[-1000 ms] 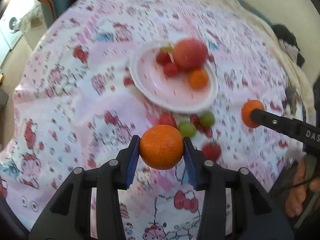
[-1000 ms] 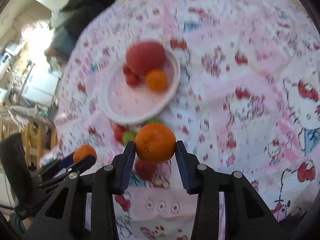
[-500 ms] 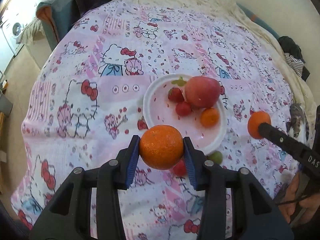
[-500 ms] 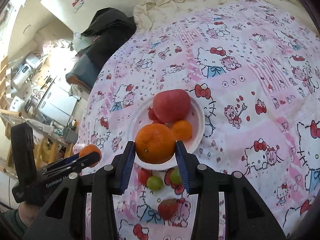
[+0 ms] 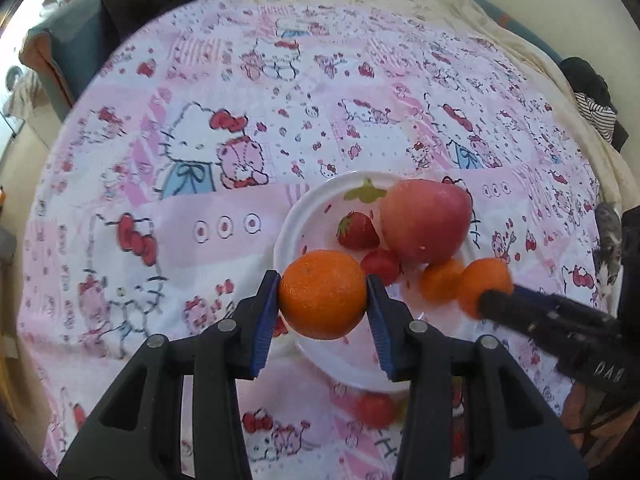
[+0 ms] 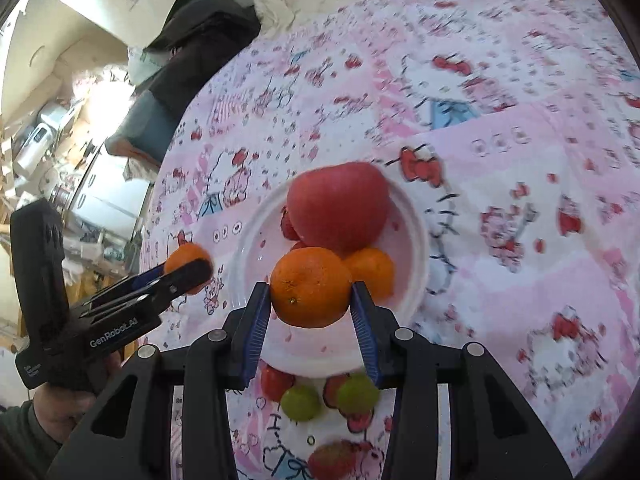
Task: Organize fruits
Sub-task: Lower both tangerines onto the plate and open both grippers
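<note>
A white plate point(image 5: 304, 208) point(image 6: 412, 240) on the Hello Kitty cloth holds a big red apple point(image 5: 426, 220) point(image 6: 340, 208), a strawberry point(image 5: 357, 231), a small red fruit point(image 5: 382, 266) and a small orange point(image 5: 438, 284) point(image 6: 372, 266). My left gripper point(image 5: 323, 300) is shut on an orange point(image 5: 323, 294) above the plate's near left rim; it also shows in the right wrist view point(image 6: 188, 264). My right gripper point(image 6: 311, 296) is shut on another orange point(image 6: 311, 286) above the plate's near side, seen from the left wrist as well point(image 5: 486, 286).
Two green fruits point(image 6: 300, 402) point(image 6: 357, 394) and red strawberries point(image 6: 276, 382) point(image 6: 332, 460) lie on the cloth in front of the plate. Dark clothes and a chair point(image 6: 192, 52) stand past the table's far edge.
Both grippers have moved forward with their oranges and now hang over the plate. The right gripper's orange has come in beside the small orange on the plate.
</note>
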{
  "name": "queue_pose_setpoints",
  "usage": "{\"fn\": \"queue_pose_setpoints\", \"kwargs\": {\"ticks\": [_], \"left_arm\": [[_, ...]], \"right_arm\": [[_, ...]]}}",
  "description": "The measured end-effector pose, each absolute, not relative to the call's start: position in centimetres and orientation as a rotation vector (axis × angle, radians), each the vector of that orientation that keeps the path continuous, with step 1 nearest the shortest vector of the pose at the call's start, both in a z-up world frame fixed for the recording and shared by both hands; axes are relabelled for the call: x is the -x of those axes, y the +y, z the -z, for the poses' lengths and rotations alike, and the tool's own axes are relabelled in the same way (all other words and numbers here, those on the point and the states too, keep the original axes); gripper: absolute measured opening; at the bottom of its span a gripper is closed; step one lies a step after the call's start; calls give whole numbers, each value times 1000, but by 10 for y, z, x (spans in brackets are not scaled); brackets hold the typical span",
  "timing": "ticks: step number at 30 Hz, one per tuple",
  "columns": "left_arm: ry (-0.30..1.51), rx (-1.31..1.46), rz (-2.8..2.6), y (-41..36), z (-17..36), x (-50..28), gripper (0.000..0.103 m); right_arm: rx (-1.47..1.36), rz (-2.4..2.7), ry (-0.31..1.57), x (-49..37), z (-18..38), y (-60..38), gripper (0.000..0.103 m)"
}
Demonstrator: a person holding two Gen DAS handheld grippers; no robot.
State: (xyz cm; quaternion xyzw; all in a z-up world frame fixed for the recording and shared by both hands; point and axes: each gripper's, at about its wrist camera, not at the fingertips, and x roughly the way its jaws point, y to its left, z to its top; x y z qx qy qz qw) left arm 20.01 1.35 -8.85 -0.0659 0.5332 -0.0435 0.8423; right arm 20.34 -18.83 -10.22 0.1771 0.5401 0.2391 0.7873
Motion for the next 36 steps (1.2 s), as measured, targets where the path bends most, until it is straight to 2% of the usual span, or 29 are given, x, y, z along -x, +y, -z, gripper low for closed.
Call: {"fn": "queue_pose_setpoints", "kwargs": {"ticks": [13,30,31,33,34,36], "left_arm": [[1222,190,103,14,123,-212,39],[1240,183,104,14,123,-216,40],[1241,183,105,14,123,-216,41],[1231,189,106,14,121,-215,59],[1220,189,101,14,119,-214,73],[1193,184,93,15,114,-214,77]], "right_arm": [[-410,-472,1312,-209,139,-183,43],[-333,-465,1323,-206,137,-173,46],[-323,-465,1322,-206,137,-173,46],[-294,-465,1326,-205,137,-169,46],[-291,-469,1329,-205,138,-168,47],[-294,-476,1328,-204,138,-167,53]]}}
